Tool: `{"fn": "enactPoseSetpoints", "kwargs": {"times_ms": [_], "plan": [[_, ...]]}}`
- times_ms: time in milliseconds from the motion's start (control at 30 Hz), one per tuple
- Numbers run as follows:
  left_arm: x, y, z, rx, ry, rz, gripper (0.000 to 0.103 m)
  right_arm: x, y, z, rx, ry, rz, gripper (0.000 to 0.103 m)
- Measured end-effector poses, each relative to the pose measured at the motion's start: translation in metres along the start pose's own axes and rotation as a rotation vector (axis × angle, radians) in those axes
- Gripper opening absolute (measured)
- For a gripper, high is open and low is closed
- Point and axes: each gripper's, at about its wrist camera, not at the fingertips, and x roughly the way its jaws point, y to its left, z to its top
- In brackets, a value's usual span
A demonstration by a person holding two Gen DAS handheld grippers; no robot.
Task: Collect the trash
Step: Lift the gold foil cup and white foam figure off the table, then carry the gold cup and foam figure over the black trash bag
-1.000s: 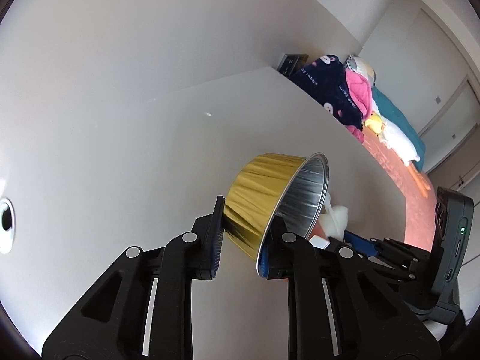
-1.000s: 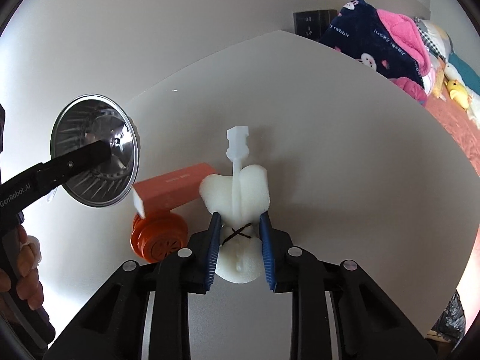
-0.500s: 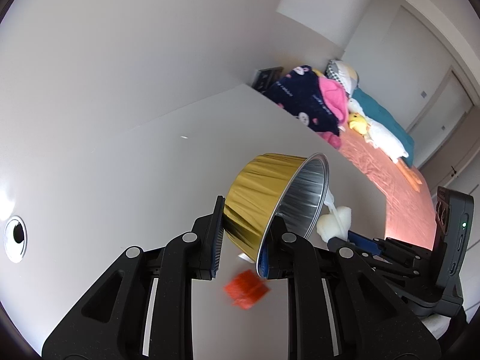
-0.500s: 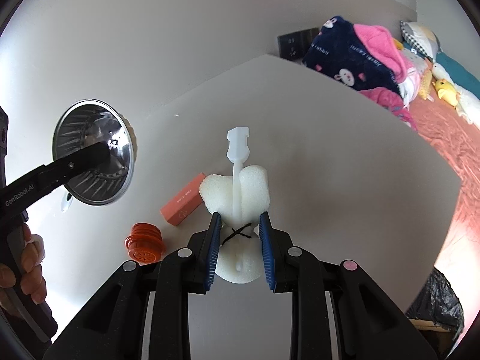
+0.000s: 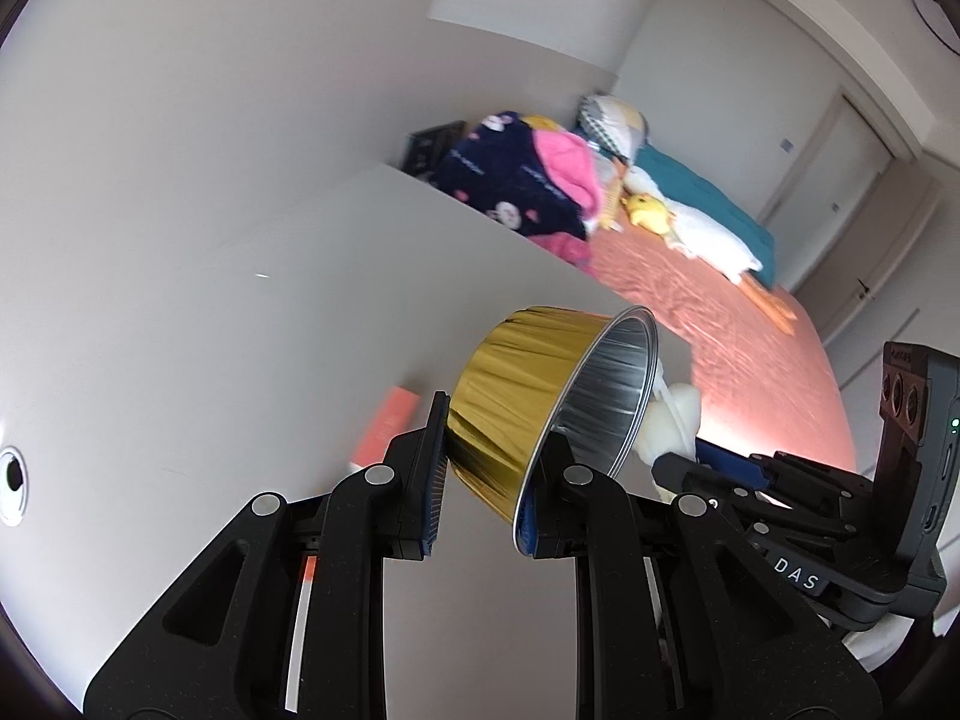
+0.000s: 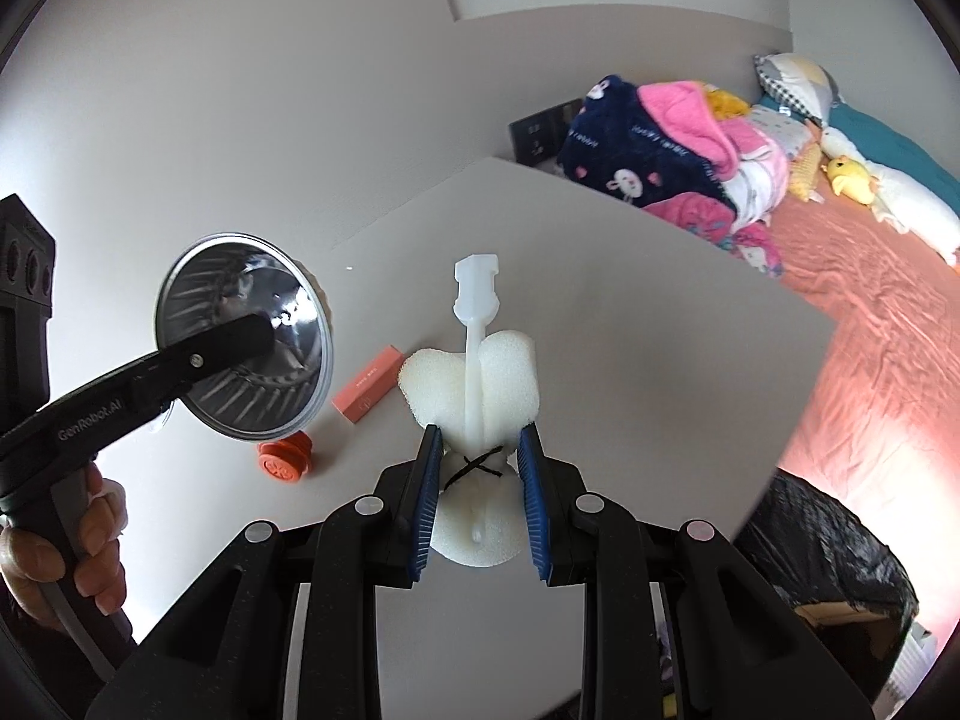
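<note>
Two grippers are being counted, one trash item clamped in each. One gold foil cup is being pinched by its wall in the left gripper, one finger outside, the other inside the silver interior; the cup is being held tilted, clear of the table, mouth turned toward the right gripper. One white foam piece with a thin white stem is being squeezed between the blue pads of the right gripper, also off the table (a black cross-shaped mark is being noted low on the foam).

Two items are being seen lying on the table: one orange-pink box and one orange ribbed cap, near each other, apart.

The surface is being recorded as a plain white tabletop set against a pale wall. A bed with a salmon cover is being noted beside it, piled with one navy blanket, pink fabric and plush toys. One black bag is being seen below the table's right edge.

Only part of a hand on the left gripper's handle is being shown. The box is blurred in the left wrist view; the bag's contents cannot be made out.
</note>
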Motion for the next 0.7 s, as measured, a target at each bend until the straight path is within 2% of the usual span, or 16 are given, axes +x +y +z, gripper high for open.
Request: {"fn": "enactPoseSetpoints", "kwargs": {"times_ms": [700], "plan": [[0.014, -0.111, -0.022, 0.193, 0.078, -0.173, 0.019, -0.094, -0.067, -0.056, 0.111, -0.085, -0.114, 0.027]]}}
